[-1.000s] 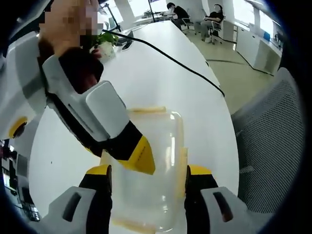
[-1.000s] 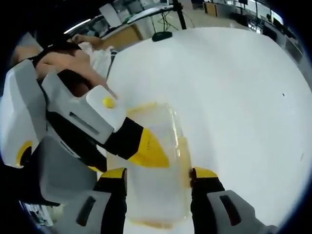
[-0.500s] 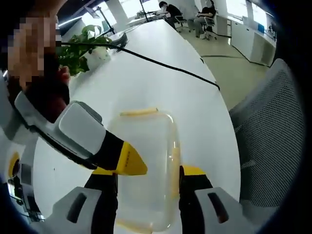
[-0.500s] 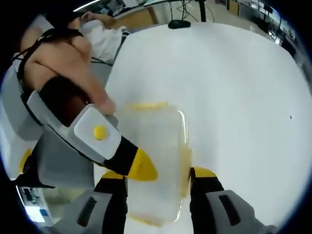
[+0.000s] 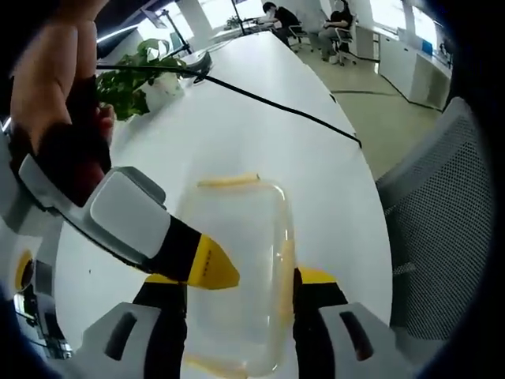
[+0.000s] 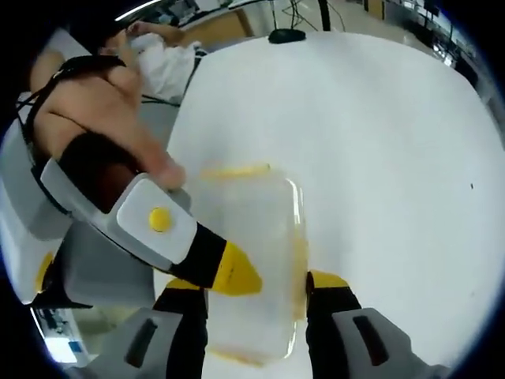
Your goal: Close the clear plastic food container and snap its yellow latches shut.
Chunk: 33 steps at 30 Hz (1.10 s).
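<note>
The clear plastic container [image 5: 245,237] lies lid-up on the white table [image 5: 237,126], with a yellow latch [image 5: 227,181] at its far end and another [image 5: 286,260] on its right side. My left gripper [image 5: 241,316] is open, its jaws standing either side of the container's near end. The right gripper [image 5: 217,272] reaches in from the left, its yellow tip at the container's left edge. In the right gripper view the same container [image 6: 252,229] sits between my right gripper's [image 6: 256,320] open jaws, and the left gripper's [image 6: 237,276] tip rests at its left edge. Whether any jaw touches it is unclear.
A potted plant [image 5: 134,79] and a black cable [image 5: 276,106] lie on the far part of the table. A grey mesh chair [image 5: 442,237] stands past the table's right edge. A black stand base [image 6: 286,35] sits at the far table end. Seated people [image 5: 331,24] are in the distance.
Both views have shifted with the hands. In each, the other gripper's yellow tip has slid from over the lid towards the container's left edge. The left gripper's jaws stand slightly closer together.
</note>
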Motion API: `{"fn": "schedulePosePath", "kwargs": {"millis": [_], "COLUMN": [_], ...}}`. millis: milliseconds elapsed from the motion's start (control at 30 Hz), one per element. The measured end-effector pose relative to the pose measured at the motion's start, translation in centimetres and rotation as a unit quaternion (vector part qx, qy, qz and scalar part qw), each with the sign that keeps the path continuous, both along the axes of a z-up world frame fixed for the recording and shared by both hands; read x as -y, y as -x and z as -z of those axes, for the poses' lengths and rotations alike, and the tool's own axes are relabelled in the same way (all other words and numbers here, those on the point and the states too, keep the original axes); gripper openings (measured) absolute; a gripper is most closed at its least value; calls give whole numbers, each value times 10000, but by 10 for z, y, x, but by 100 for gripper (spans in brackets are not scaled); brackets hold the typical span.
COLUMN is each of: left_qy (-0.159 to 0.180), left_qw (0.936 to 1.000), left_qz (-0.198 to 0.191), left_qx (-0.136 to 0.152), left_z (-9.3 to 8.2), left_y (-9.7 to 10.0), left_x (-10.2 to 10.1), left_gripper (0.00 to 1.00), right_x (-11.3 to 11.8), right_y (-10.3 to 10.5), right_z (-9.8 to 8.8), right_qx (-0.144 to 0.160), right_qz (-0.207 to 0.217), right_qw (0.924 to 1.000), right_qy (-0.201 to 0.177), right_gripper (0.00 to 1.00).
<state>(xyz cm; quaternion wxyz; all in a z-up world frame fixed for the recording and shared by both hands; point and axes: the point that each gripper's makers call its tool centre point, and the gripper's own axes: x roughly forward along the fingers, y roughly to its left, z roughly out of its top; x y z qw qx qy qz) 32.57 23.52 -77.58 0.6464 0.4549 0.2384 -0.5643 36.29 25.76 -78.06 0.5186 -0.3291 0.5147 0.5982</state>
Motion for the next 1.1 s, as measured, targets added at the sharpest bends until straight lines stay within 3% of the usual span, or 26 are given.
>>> {"fn": "schedulePosePath", "kwargs": {"millis": [167, 333, 533, 667, 767, 967, 1100], "left_qy": [-64, -291, -382, -248, -305, -185, -26], "left_qw": [9999, 9986, 9980, 9995, 9992, 9996, 9994], "left_qz": [34, 168, 242, 79, 225, 145, 43], "left_qx": [88, 400, 448, 181, 151, -174, -345], "left_z": [0, 2, 0, -3, 0, -2, -5], "left_y": [2, 4, 5, 6, 9, 17, 17], "left_x": [1, 0, -1, -2, -4, -4, -3], "left_gripper": [53, 54, 54, 53, 56, 62, 77], "right_x": [0, -1, 1, 1, -1, -4, -4], "right_y": [1, 3, 3, 3, 4, 5, 4], "right_z": [-3, -6, -10, -10, -9, -11, -12], "right_qx": [283, 572, 805, 860, 886, 1049, 1131], "right_qz": [-98, -81, 13, 126, 128, -80, -52], "right_qw": [9995, 9983, 9966, 9956, 9951, 9922, 9908], "right_qy": [44, 30, -197, -364, -428, -671, -747], "right_gripper": [48, 48, 48, 48, 48, 47, 49]}}
